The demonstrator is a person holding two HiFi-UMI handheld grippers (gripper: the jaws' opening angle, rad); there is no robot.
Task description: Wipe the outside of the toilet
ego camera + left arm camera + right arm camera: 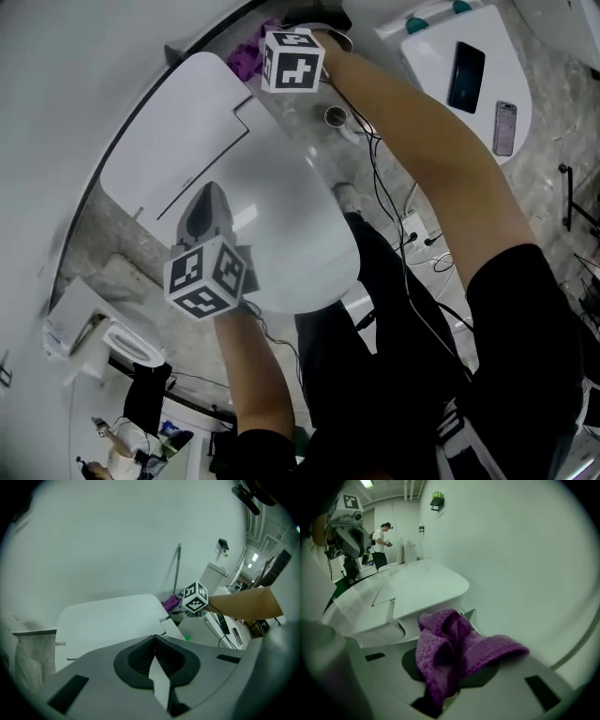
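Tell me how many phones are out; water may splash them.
2. A dark phone lies on the white counter, a lighter phone beside it. Others may be hidden.

The cloth [454, 653] is purple. The toilet [291, 234] is plain white. The cubes [206, 278] bear black-and-white square markers. The floor [117, 244] is mottled grey, the trousers [375, 366] black.

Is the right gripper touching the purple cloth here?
Touching. The right gripper view shows the right gripper with its jaws closed on the purple cloth, which bunches up from between them.
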